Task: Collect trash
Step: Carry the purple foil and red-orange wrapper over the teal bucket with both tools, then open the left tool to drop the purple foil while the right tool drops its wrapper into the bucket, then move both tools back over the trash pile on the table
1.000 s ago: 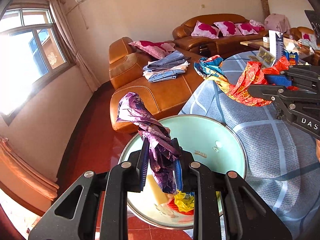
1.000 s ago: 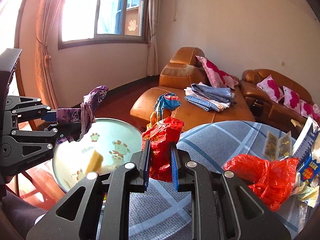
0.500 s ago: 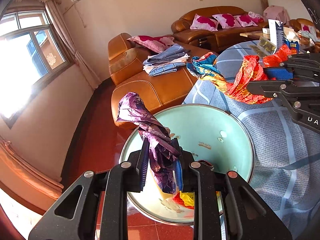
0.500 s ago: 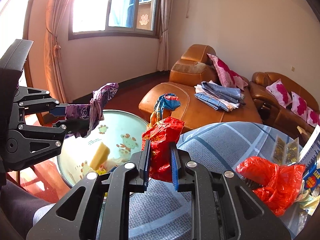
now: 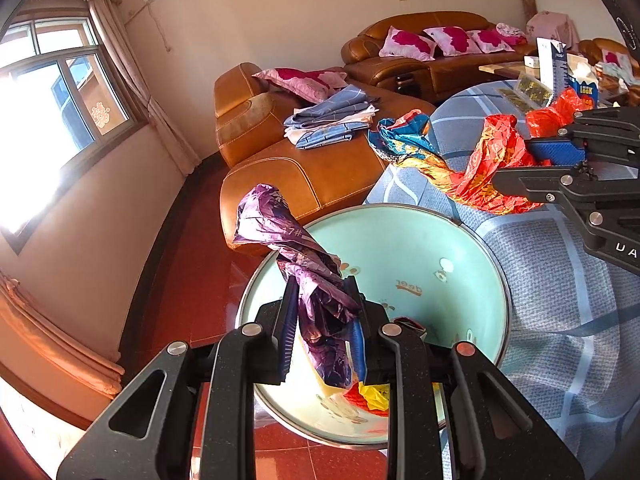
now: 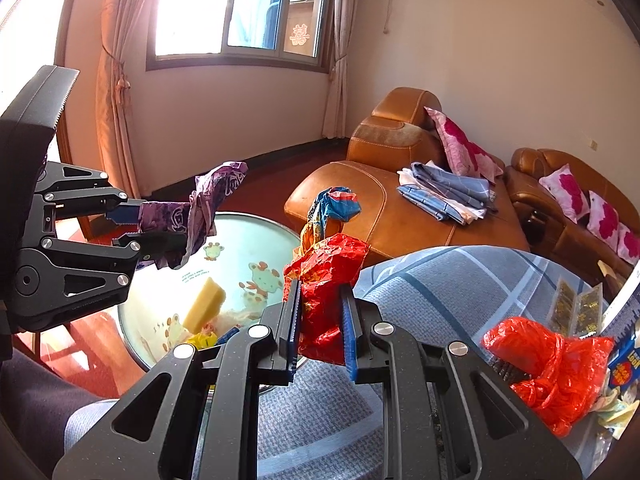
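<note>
My left gripper (image 5: 322, 304) is shut on a crumpled purple wrapper (image 5: 276, 232), held above the near side of a round mint-green bin (image 5: 404, 236). Yellow and red scraps (image 5: 372, 396) lie in the bin's bottom. My right gripper (image 6: 320, 296) is shut on a red and blue foil wrapper (image 6: 332, 260), held over the table edge beside the bin (image 6: 248, 240). In the left wrist view the right gripper (image 5: 532, 168) comes in from the right with its wrapper (image 5: 476, 176). The right wrist view has the left gripper (image 6: 168, 228) and the purple wrapper (image 6: 218, 188) at the left.
A table under a blue-grey checked cloth (image 6: 440, 280) carries a red plastic bag (image 6: 552, 360), gold sachets (image 6: 576, 308) and a blue box (image 5: 558, 68). An orange leather sofa (image 6: 360, 200) with folded cloths (image 6: 448, 192) stands behind the bin. Red floor tiles (image 5: 180, 280) lie left.
Both grippers keep their wrappers. The right gripper has edged slightly toward the bin, which fills more of both views. Nothing was let go.
</note>
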### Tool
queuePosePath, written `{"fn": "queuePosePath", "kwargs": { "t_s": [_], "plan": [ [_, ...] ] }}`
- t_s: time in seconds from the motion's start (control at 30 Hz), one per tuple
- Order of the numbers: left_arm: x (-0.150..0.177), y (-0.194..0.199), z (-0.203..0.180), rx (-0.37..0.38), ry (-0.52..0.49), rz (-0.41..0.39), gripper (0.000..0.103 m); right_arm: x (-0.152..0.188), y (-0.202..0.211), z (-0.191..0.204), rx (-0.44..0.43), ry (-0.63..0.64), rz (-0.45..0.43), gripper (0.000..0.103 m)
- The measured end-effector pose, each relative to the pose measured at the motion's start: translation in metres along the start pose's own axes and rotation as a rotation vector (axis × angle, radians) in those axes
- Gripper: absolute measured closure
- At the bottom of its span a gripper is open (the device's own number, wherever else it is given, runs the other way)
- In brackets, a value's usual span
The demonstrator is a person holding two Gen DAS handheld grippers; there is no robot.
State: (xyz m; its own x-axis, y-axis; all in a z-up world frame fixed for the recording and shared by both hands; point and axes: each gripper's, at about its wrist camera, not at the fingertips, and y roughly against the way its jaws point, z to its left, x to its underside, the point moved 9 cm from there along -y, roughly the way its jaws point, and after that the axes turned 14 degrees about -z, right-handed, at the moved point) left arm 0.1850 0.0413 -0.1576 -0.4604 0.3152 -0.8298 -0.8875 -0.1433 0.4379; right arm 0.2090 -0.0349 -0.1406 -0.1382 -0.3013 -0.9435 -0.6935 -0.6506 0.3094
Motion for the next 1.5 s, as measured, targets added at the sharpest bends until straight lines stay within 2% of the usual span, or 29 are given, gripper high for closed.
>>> {"fn": "queuePosePath", "kwargs": {
  "t_s": [0.33,0.4,0.43,0.47,0.8,1.5],
  "plan": [
    [0.0006,0.0021,-0.0001,0.017,0.003,-0.003,0.08,0.0005,-0.0016,0.0027,-0.009,0.006,0.006,0.084],
    [0.0001,0.0027,0.0013,0.012,0.004,-0.007,0.074,0.001,-0.0021,0.0051,-0.024,0.008,0.008,0.083],
    [-0.0003,0.0034,0.0022,0.004,0.004,-0.01,0.067,0.0012,-0.0024,0.0062,-0.032,0.009,0.01,0.081],
    [-0.0011,0.0043,0.003,-0.001,0.005,-0.017,0.055,0.0011,-0.0032,0.0066,-0.032,0.011,0.011,0.075],
    [0.0,0.0053,0.0048,-0.002,0.013,-0.019,0.054,0.0011,-0.0022,0.0026,-0.016,0.002,0.003,0.064],
    [-0.0019,0.0063,0.0035,0.009,0.017,-0.027,0.053,0.0001,0.0016,0.0006,0.012,0.0,-0.015,0.064]
  ]
}}
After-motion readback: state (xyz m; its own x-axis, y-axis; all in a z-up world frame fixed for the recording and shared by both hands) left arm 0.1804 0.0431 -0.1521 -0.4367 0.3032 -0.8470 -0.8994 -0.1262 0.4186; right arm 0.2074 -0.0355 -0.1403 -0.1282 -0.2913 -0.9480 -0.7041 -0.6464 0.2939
